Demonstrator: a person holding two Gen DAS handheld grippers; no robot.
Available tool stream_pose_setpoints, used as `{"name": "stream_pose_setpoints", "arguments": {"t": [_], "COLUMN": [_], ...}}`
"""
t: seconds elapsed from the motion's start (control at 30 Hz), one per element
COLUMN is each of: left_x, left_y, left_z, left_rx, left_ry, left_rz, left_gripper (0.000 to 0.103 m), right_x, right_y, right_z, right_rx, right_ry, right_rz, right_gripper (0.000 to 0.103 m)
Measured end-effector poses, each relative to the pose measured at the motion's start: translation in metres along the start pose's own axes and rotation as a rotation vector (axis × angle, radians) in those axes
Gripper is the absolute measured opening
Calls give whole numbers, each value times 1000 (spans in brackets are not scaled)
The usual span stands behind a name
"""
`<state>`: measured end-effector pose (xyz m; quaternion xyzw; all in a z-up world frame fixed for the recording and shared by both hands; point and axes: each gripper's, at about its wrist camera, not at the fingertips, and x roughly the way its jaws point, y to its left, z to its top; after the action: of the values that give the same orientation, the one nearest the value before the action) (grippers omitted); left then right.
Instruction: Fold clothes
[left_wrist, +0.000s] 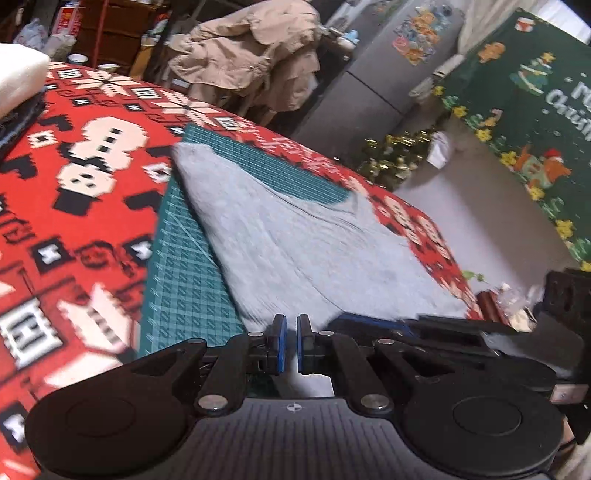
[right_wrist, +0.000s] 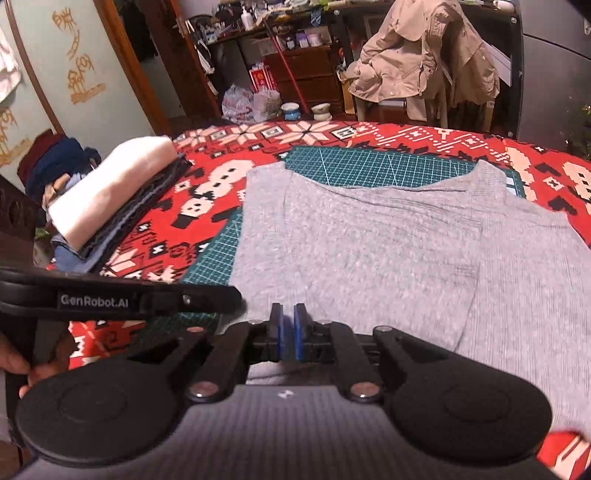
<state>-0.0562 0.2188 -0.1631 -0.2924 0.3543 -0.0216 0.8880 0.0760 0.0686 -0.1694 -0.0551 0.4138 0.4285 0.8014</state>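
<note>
A grey shirt (right_wrist: 369, 240) lies flat on the green cutting mat (right_wrist: 369, 162), collar at the far side and one side folded in. My right gripper (right_wrist: 287, 325) is shut at the shirt's near hem, and grey cloth shows under its blue pads. My left gripper (left_wrist: 291, 332) is at the same hem further left, its pads nearly together with cloth in the narrow gap. The left gripper (right_wrist: 221, 299) appears side-on in the right wrist view. In the left wrist view the right gripper (left_wrist: 373, 321) lies close on the right.
A red patterned cloth (right_wrist: 406, 136) covers the table. A stack of folded clothes (right_wrist: 110, 192) with a white piece on top sits at the left. A beige coat (right_wrist: 417, 59) hangs on a chair behind the table. A hand (right_wrist: 22, 365) holds the left gripper.
</note>
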Motion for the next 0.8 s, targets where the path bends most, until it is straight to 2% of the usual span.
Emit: {"name": "stream_pose_setpoints", "arguments": {"t": [0.1,0.33,0.5,0.67,0.8], "left_x": [6,-5,-7,-18,-15], "left_y": [-5,-8,-12,-9,0], "left_z": [-10,-25,-27,-27,-30], "left_rx": [28,61,66,17,-27], "left_ry": [37,48,52,8,30], "left_rz": [16,22,39,29,27], "left_gripper": [4,4,4,4,4], "right_x": [-4,-14,-21,-19,-1], "right_y": [-1,-5,-5,7,23], "right_z": [-7,-24,-32,-22,-5], "right_rx": [3,8,17,-4,-63], "right_ry": [0,-1,5,-25,-23], "right_rz": [1,3,-3,33,63], "right_gripper": [8,5,7,9,5]}}
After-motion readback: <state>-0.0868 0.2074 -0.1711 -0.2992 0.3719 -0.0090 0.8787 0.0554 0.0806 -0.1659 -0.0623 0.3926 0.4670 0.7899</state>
